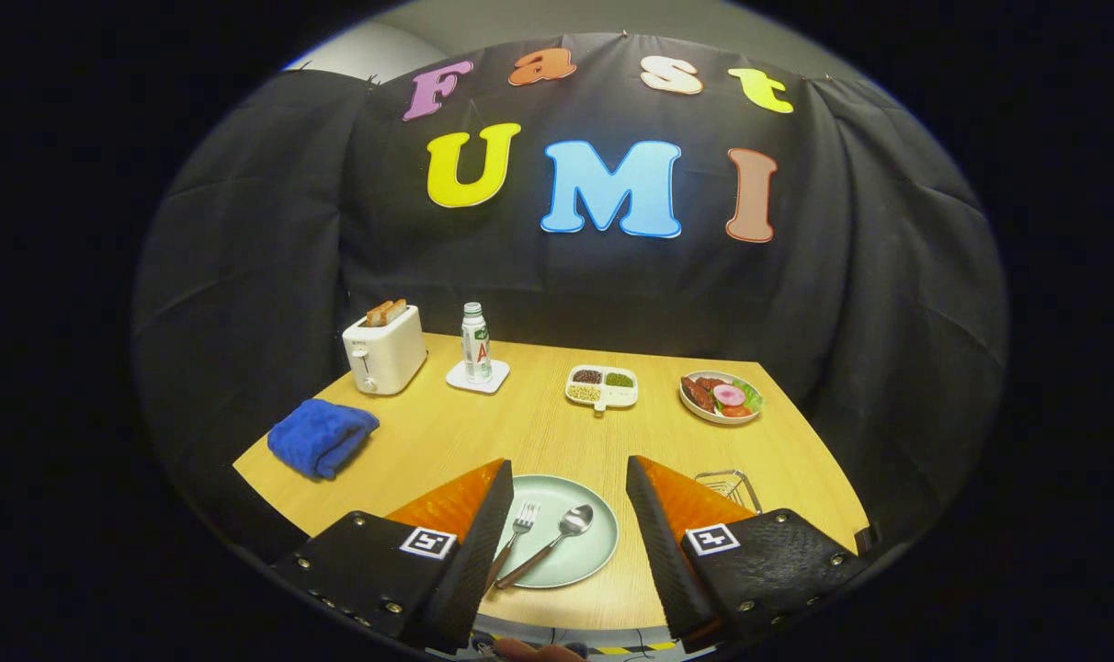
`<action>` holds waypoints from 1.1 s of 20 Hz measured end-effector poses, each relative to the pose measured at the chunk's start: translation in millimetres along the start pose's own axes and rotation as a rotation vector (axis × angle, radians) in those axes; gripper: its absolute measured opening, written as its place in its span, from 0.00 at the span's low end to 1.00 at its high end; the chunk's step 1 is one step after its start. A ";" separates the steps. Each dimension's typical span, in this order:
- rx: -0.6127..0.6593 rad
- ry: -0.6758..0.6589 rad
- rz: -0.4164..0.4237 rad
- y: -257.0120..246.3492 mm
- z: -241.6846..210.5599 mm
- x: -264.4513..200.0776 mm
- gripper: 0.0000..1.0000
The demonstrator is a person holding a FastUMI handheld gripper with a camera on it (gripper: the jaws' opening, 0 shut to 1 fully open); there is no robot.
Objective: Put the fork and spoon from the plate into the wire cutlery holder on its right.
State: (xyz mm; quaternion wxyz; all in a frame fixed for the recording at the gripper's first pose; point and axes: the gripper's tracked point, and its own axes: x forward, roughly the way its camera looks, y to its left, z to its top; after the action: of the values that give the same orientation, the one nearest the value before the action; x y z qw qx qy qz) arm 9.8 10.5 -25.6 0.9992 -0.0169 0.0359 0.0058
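Gripper (566, 515) hovers above the table (539, 432), fingers spread wide, grasping nothing. Fork (515, 536) and spoon (553, 542) both lie on the green plate (594, 552) between the fingers, handles toward 7 o'clock. Wire cutlery holder (728, 485) sits at the plate's 3 o'clock, partly behind the right finger, apparently empty. Task looks unstarted: both pieces left to move. Square markers on the fingers; bottle (475, 342) label too small to read.

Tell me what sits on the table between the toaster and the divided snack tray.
In the gripper view, a bottle on a white coaster stands between the toaster and the snack tray.
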 end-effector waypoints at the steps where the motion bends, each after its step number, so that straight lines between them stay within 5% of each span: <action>1: 0.001 0.012 0.001 0.5 -3.4 1.6 0.76; 8: 0.009 0.142 0.035 10.1 -37.9 12.7 0.76; 22: 0.085 0.485 -0.026 16.5 -145.4 56.5 0.76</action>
State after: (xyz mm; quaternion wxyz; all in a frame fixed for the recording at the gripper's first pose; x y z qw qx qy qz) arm 55.6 22.6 -175.2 0.9612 0.0240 0.2745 -0.0129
